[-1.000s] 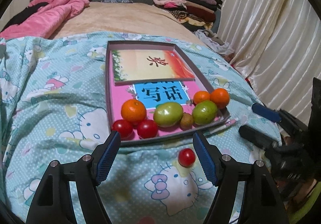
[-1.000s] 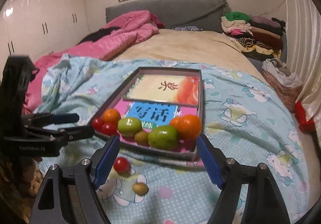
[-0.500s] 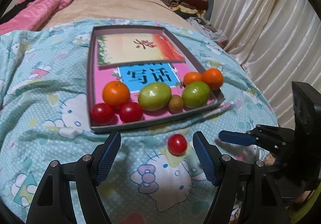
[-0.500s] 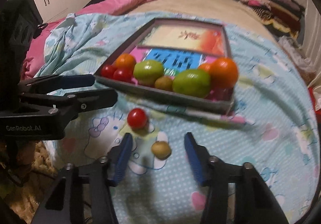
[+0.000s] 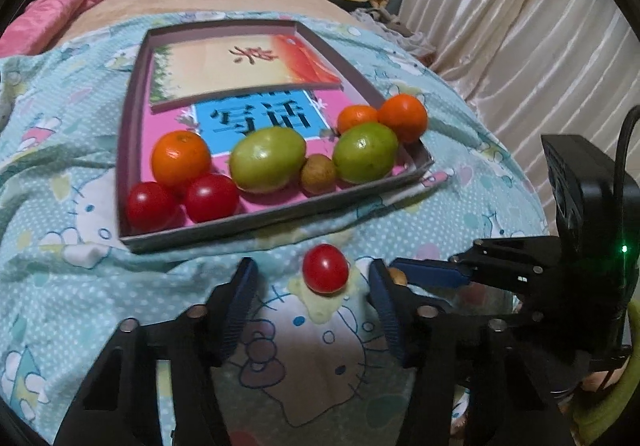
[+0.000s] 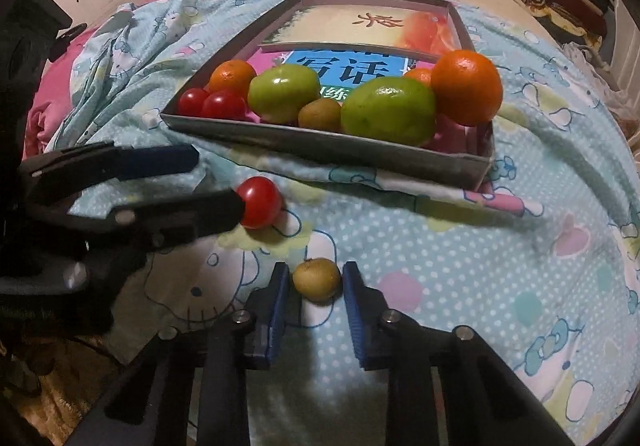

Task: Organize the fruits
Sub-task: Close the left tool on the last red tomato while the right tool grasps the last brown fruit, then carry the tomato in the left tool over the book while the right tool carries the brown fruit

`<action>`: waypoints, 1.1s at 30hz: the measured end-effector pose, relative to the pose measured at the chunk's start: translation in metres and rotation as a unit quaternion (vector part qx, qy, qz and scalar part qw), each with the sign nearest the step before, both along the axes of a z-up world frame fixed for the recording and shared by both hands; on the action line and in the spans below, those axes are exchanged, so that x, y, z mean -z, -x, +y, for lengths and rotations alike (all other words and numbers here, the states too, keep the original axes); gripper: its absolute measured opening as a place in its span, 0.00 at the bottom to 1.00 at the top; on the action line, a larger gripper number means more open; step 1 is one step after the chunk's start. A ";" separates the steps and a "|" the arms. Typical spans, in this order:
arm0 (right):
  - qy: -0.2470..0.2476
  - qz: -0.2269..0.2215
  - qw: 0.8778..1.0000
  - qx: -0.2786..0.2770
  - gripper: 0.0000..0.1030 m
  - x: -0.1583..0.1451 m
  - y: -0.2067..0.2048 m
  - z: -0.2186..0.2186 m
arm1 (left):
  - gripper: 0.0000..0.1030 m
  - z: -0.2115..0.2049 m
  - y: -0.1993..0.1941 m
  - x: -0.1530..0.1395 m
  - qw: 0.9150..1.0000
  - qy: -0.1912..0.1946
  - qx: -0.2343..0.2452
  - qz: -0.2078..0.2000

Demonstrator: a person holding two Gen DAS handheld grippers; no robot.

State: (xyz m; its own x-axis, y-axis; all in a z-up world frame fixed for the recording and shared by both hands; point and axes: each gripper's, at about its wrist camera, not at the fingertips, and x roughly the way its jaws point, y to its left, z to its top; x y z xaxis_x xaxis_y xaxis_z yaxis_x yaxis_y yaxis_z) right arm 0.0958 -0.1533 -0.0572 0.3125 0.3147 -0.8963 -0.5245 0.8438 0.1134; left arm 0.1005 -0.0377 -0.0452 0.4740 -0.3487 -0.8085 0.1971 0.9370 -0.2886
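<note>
While both grippers hang low over the blanket (image 6: pixel 460 266) on the bed, each has a loose fruit between its jaws; the right gripper (image 6: pixel 316 282) is nearest in its own view, jaws pinching the small brown fruit (image 6: pixel 317 279), pads touching it on either side; the fruit seems to rest on the cloth, not yet lifted; the left gripper (image 5: pixel 310 286) has its jaws closing around the tomato (image 5: pixel 325 268), with a clear gap on both sides, so no grip there yet; in the right view one left finger already lies just beside the tomato

To do this step well, I would judge that the right hand should lift straight up first, keeping the squeeze light, since a round fruit can pop out of flat pads; the left should centre the tomato between the pads before they meet, because it sits nearer the right-hand one and a lopsided close could roll it off across the soft blanket; the two grippers are near each other, so one lifting before the other would avoid a knock

Beyond them lies the tray (image 5: pixel 132 150), its near edge just past the tomato; along that edge sit two tomatoes, oranges, two green fruits and a second small brown fruit; the far half is bare of fruit and holds two books; a gap beside like fruit looks the sensible target for each
</note>
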 end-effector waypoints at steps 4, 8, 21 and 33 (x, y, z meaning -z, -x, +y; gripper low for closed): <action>0.002 -0.001 1.000 -0.002 0.24 0.004 -0.003 0.002 | 0.48 -0.003 -0.004 0.004 1.000 -0.002 0.006 0.002; 0.001 -0.002 1.000 -0.002 0.24 0.003 -0.003 0.002 | 0.38 -0.006 -0.010 0.008 1.000 0.007 0.007 0.007; -0.027 -0.006 0.999 0.027 0.24 -0.004 -0.008 -0.013 | 0.27 -0.008 -0.021 0.022 0.999 0.030 0.015 0.032; -0.112 -0.095 0.988 0.041 0.24 -0.046 -0.003 -0.032 | 0.27 0.001 0.000 -0.031 0.998 0.008 -0.005 -0.057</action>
